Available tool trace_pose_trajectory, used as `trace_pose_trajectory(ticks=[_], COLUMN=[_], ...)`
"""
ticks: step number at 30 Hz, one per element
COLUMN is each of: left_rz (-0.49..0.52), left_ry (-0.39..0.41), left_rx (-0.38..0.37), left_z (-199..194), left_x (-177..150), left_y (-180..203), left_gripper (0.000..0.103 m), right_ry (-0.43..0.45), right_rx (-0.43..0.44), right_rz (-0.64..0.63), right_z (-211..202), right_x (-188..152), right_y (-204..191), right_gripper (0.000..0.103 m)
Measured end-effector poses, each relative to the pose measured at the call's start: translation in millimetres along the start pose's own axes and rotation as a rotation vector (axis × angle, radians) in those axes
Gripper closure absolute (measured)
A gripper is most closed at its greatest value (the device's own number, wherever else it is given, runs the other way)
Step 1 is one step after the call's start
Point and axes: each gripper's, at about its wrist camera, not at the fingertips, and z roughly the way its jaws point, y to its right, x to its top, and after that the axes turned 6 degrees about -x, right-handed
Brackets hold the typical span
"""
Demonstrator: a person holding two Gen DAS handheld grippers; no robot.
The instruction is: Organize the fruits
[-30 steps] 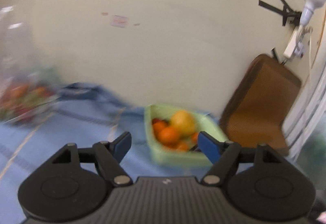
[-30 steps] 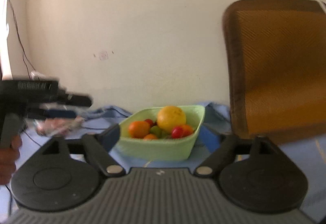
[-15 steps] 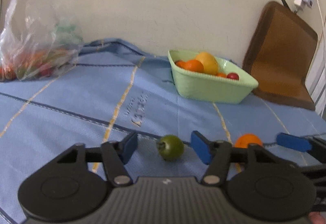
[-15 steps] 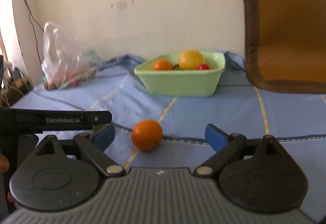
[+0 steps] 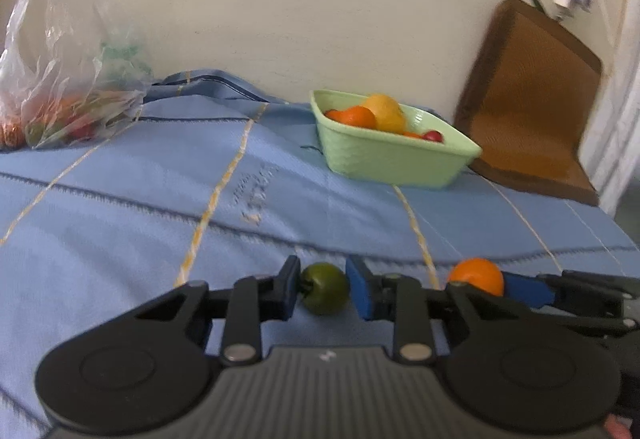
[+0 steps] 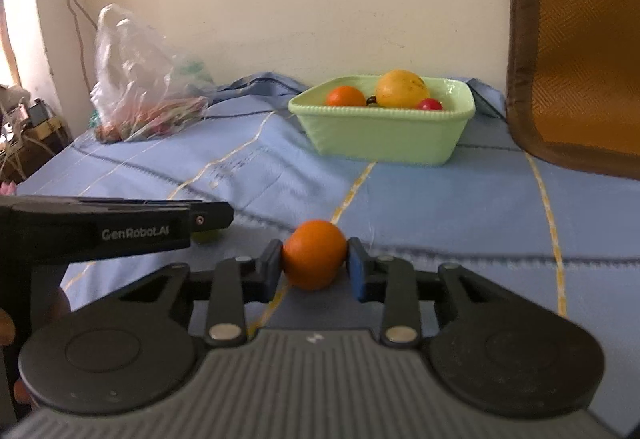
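My left gripper [image 5: 323,293] is shut on a small green fruit [image 5: 325,294] that rests on the blue cloth [image 5: 160,199]. My right gripper [image 6: 315,262] is shut on an orange [image 6: 314,259], also low on the cloth [image 6: 440,207]. The orange also shows in the left wrist view [image 5: 476,276], to the right of the green fruit. A light green basket [image 5: 384,159] with an orange, a yellow fruit and a red one stands farther back; it also shows in the right wrist view [image 6: 380,137].
A clear plastic bag [image 5: 68,79] with more produce lies at the back left by the wall, also in the right wrist view [image 6: 140,87]. A brown chair back [image 6: 576,51] leans at the right. The left gripper's body [image 6: 112,227] crosses the right view's left side.
Both grippers came down from facing the wall to the cloth. The left jaws closed onto the green fruit and the right jaws closed onto the orange.
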Motion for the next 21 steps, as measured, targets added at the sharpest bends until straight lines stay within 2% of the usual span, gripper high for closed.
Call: trace_pose_trajectory(ticks=[6, 11, 15, 18, 21], left_rz=[0.023, 0.063, 0.102, 0.066, 0.033], left_ry=[0.004, 0.039, 0.013, 0.013, 0.01], left_rx=[-0.071, -0.094, -0.075, -0.087, -0.105], left_z=[-44.0, -73.0, -72.8, -72.5, -72.0], left_x=[-40.6, -61.8, -70.1, -68.8, -67.7], left_y=[25.9, 48.4, 59.6, 53.0, 46.3], left_gripper=[0.077, 0.077, 0.077, 0.076, 0.075], right_ry=[0.007, 0.045, 0.046, 0.044, 0.061], right_rx=[0.048, 0.022, 0.006, 0.004, -0.033], right_rz=[0.066, 0.02, -0.027, -0.046, -0.106], right_z=[-51.4, -89.6, -96.8, -92.8, -90.1], right_x=[-31.2, -59.4, -71.6, -74.7, -76.5], right_y=[10.2, 4.5, -2.8, -5.8, -15.3], right_gripper=[0.068, 0.068, 0.067, 0.066, 0.065])
